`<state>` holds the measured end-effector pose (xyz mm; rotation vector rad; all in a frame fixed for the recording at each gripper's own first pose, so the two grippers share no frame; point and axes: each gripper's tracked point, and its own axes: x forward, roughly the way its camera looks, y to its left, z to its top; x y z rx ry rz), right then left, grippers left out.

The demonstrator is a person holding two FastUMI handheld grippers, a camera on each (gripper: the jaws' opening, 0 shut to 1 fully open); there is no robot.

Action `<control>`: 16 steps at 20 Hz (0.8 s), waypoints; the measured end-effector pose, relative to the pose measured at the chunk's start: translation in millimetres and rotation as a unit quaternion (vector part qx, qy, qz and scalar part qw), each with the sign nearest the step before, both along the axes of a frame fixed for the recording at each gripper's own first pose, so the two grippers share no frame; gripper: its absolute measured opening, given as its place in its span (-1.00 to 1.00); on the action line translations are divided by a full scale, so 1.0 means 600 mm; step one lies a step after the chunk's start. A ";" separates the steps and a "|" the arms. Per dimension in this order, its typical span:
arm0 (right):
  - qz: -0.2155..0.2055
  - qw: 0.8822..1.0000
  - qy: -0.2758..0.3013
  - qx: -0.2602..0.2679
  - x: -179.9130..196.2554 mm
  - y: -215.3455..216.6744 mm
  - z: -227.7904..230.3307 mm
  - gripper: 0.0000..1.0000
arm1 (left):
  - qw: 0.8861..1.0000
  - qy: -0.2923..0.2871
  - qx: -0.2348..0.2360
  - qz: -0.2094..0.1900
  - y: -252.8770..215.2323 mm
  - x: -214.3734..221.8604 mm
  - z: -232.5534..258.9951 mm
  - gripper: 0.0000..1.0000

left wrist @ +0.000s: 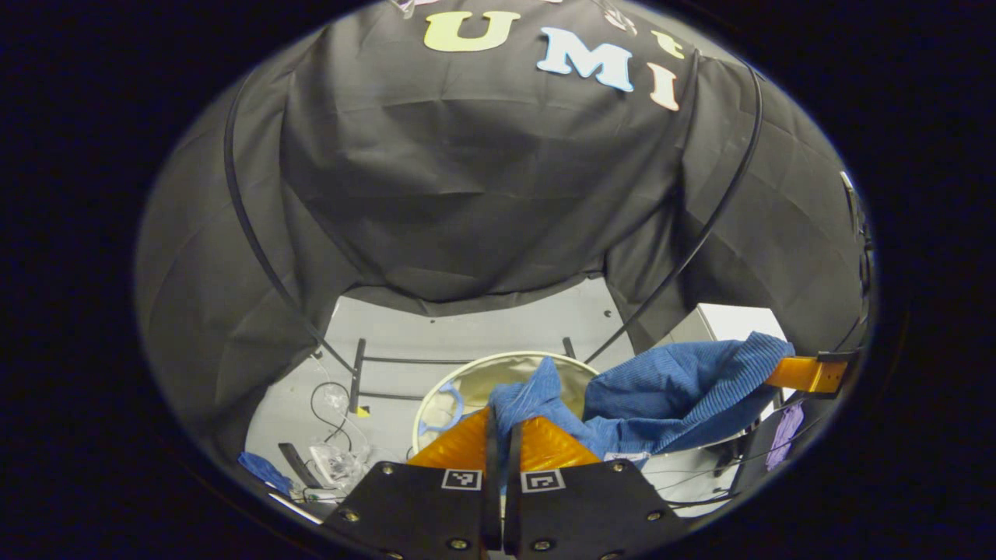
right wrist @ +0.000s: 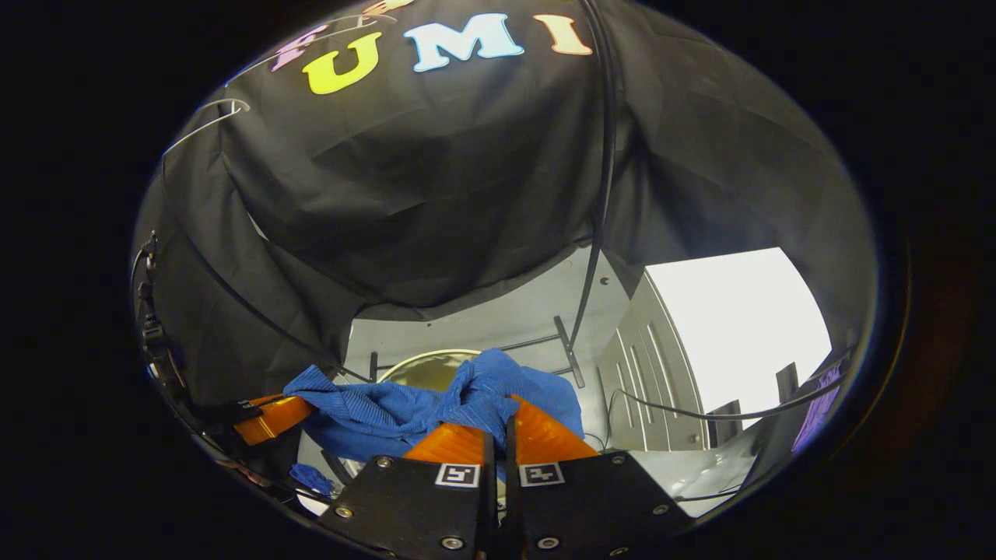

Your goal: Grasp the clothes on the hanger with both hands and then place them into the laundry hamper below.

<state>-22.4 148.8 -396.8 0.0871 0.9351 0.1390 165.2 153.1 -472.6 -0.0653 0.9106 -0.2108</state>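
Left gripper view: the blue garment [left wrist: 669, 397] is pinched by the left hand-held gripper [left wrist: 503, 432] and the right hand-held gripper [right wrist: 498, 428], suspended over the laundry hamper [left wrist: 467, 373]; lowering and release into it are judged outstanding.

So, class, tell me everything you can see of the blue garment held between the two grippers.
The blue garment is a ribbed or finely striped cloth, soft and creased. It hangs stretched between the two grippers above the round laundry hamper. The left gripper pinches one bunched end between its orange fingers; the right gripper pinches the other. The middle sags in folds over the hamper's rim. No hanger can be seen on it.
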 end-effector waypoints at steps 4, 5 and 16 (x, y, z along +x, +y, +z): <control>0.011 1.000 0.018 0.004 -0.011 0.008 0.001 -0.65 | 1.000 -0.001 -0.007 0.018 0.013 -0.004 0.010 -0.71; 0.018 1.000 0.020 0.017 -0.019 0.019 0.008 -0.60 | 1.000 -0.008 -0.012 0.018 0.011 -0.002 0.027 -0.32; 0.004 0.990 -0.141 0.014 0.067 -0.051 0.265 0.92 | 0.989 -0.145 0.016 0.005 0.029 0.006 0.304 0.86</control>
